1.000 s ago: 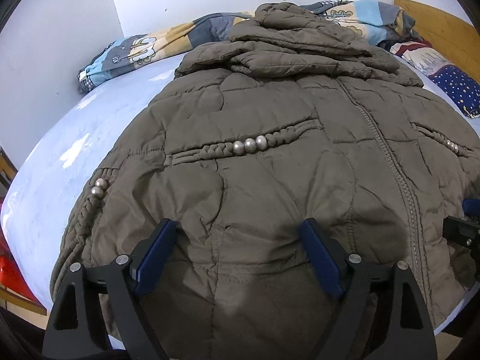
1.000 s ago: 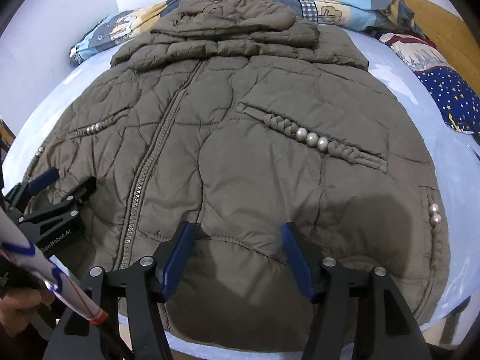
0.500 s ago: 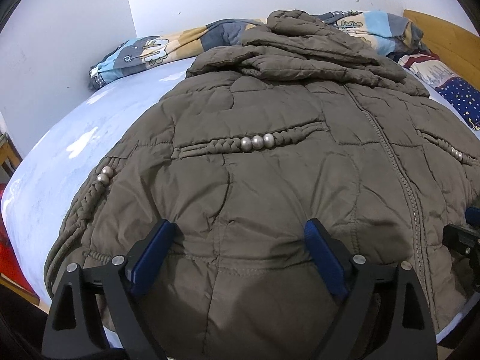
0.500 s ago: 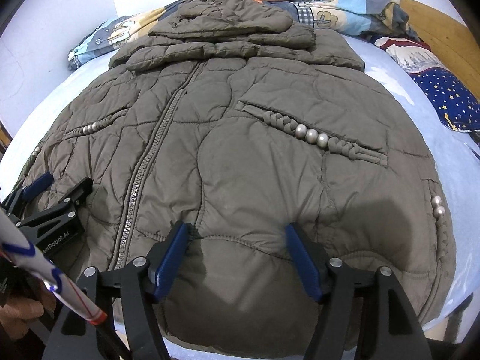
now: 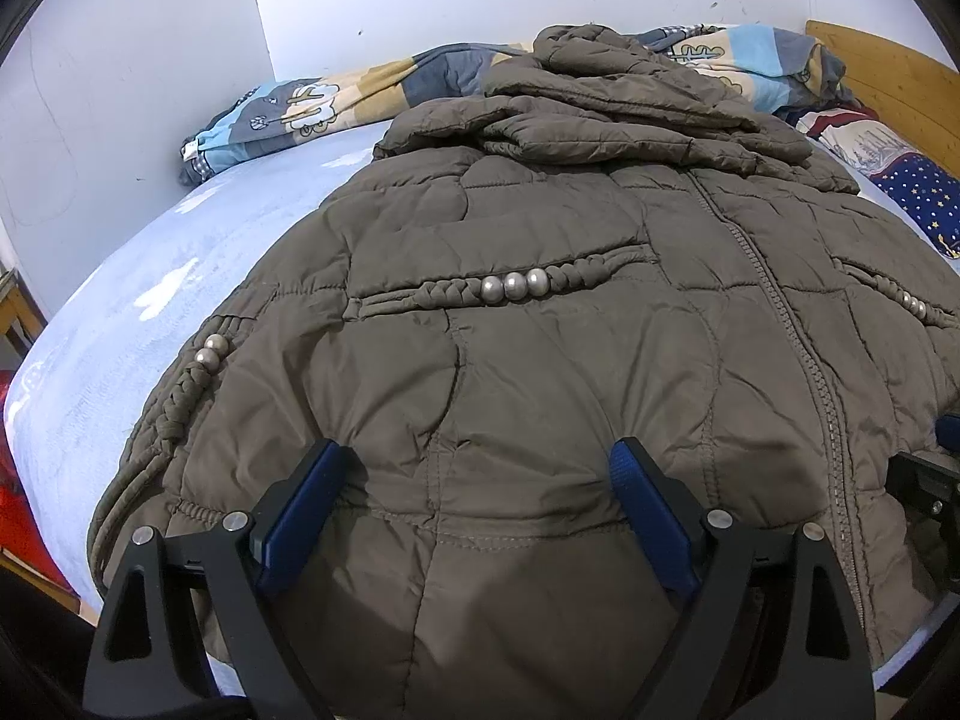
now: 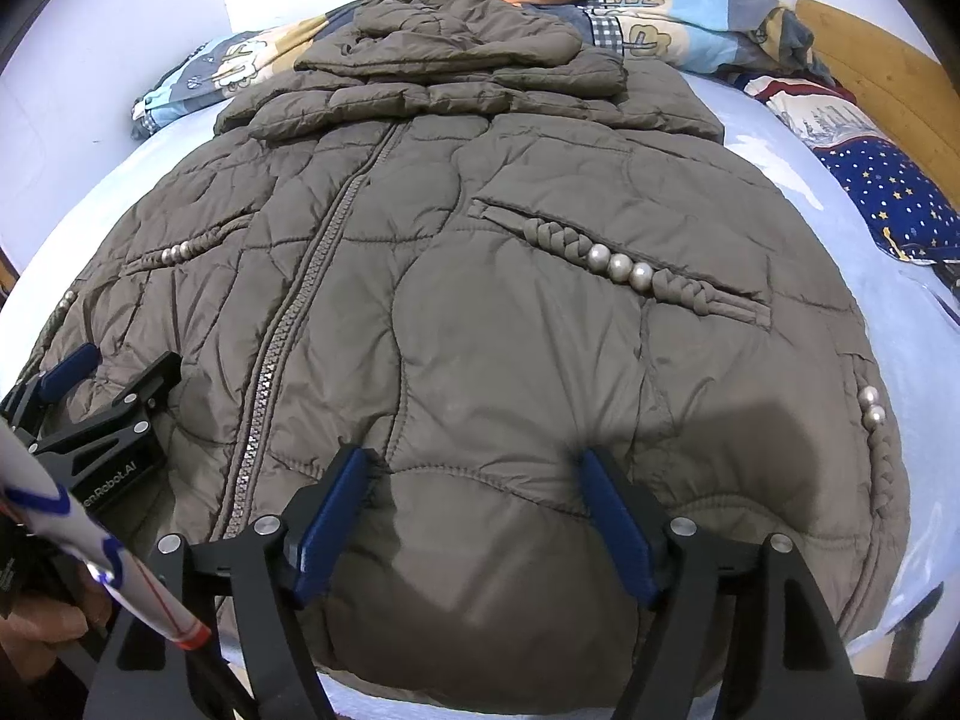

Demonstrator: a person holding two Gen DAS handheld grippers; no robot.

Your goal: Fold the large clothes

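Both grippers stood w/ jaws spread wide and gripping nothing: the left gripper (image 5: 480,504) and the right gripper (image 6: 474,504) sat side by side at the near hem of the coat (image 6: 480,312), one each side of the zip (image 6: 300,324). The coat lay flat, zipped, front up on the bed (image 5: 180,276), its long axis running straight away from both toward the hood (image 6: 444,30) by the quilt (image 6: 690,18). Neither looked nearer, so a hem-to-hood fold seemed likeliest.

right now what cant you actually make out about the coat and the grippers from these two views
- Sleeves of the jacket: both views, folded under the hood or body, cannot tell.
- Hem: both views, hidden beneath the open left gripper and right gripper.
- Bed near edge: cut off by the frame bottom.
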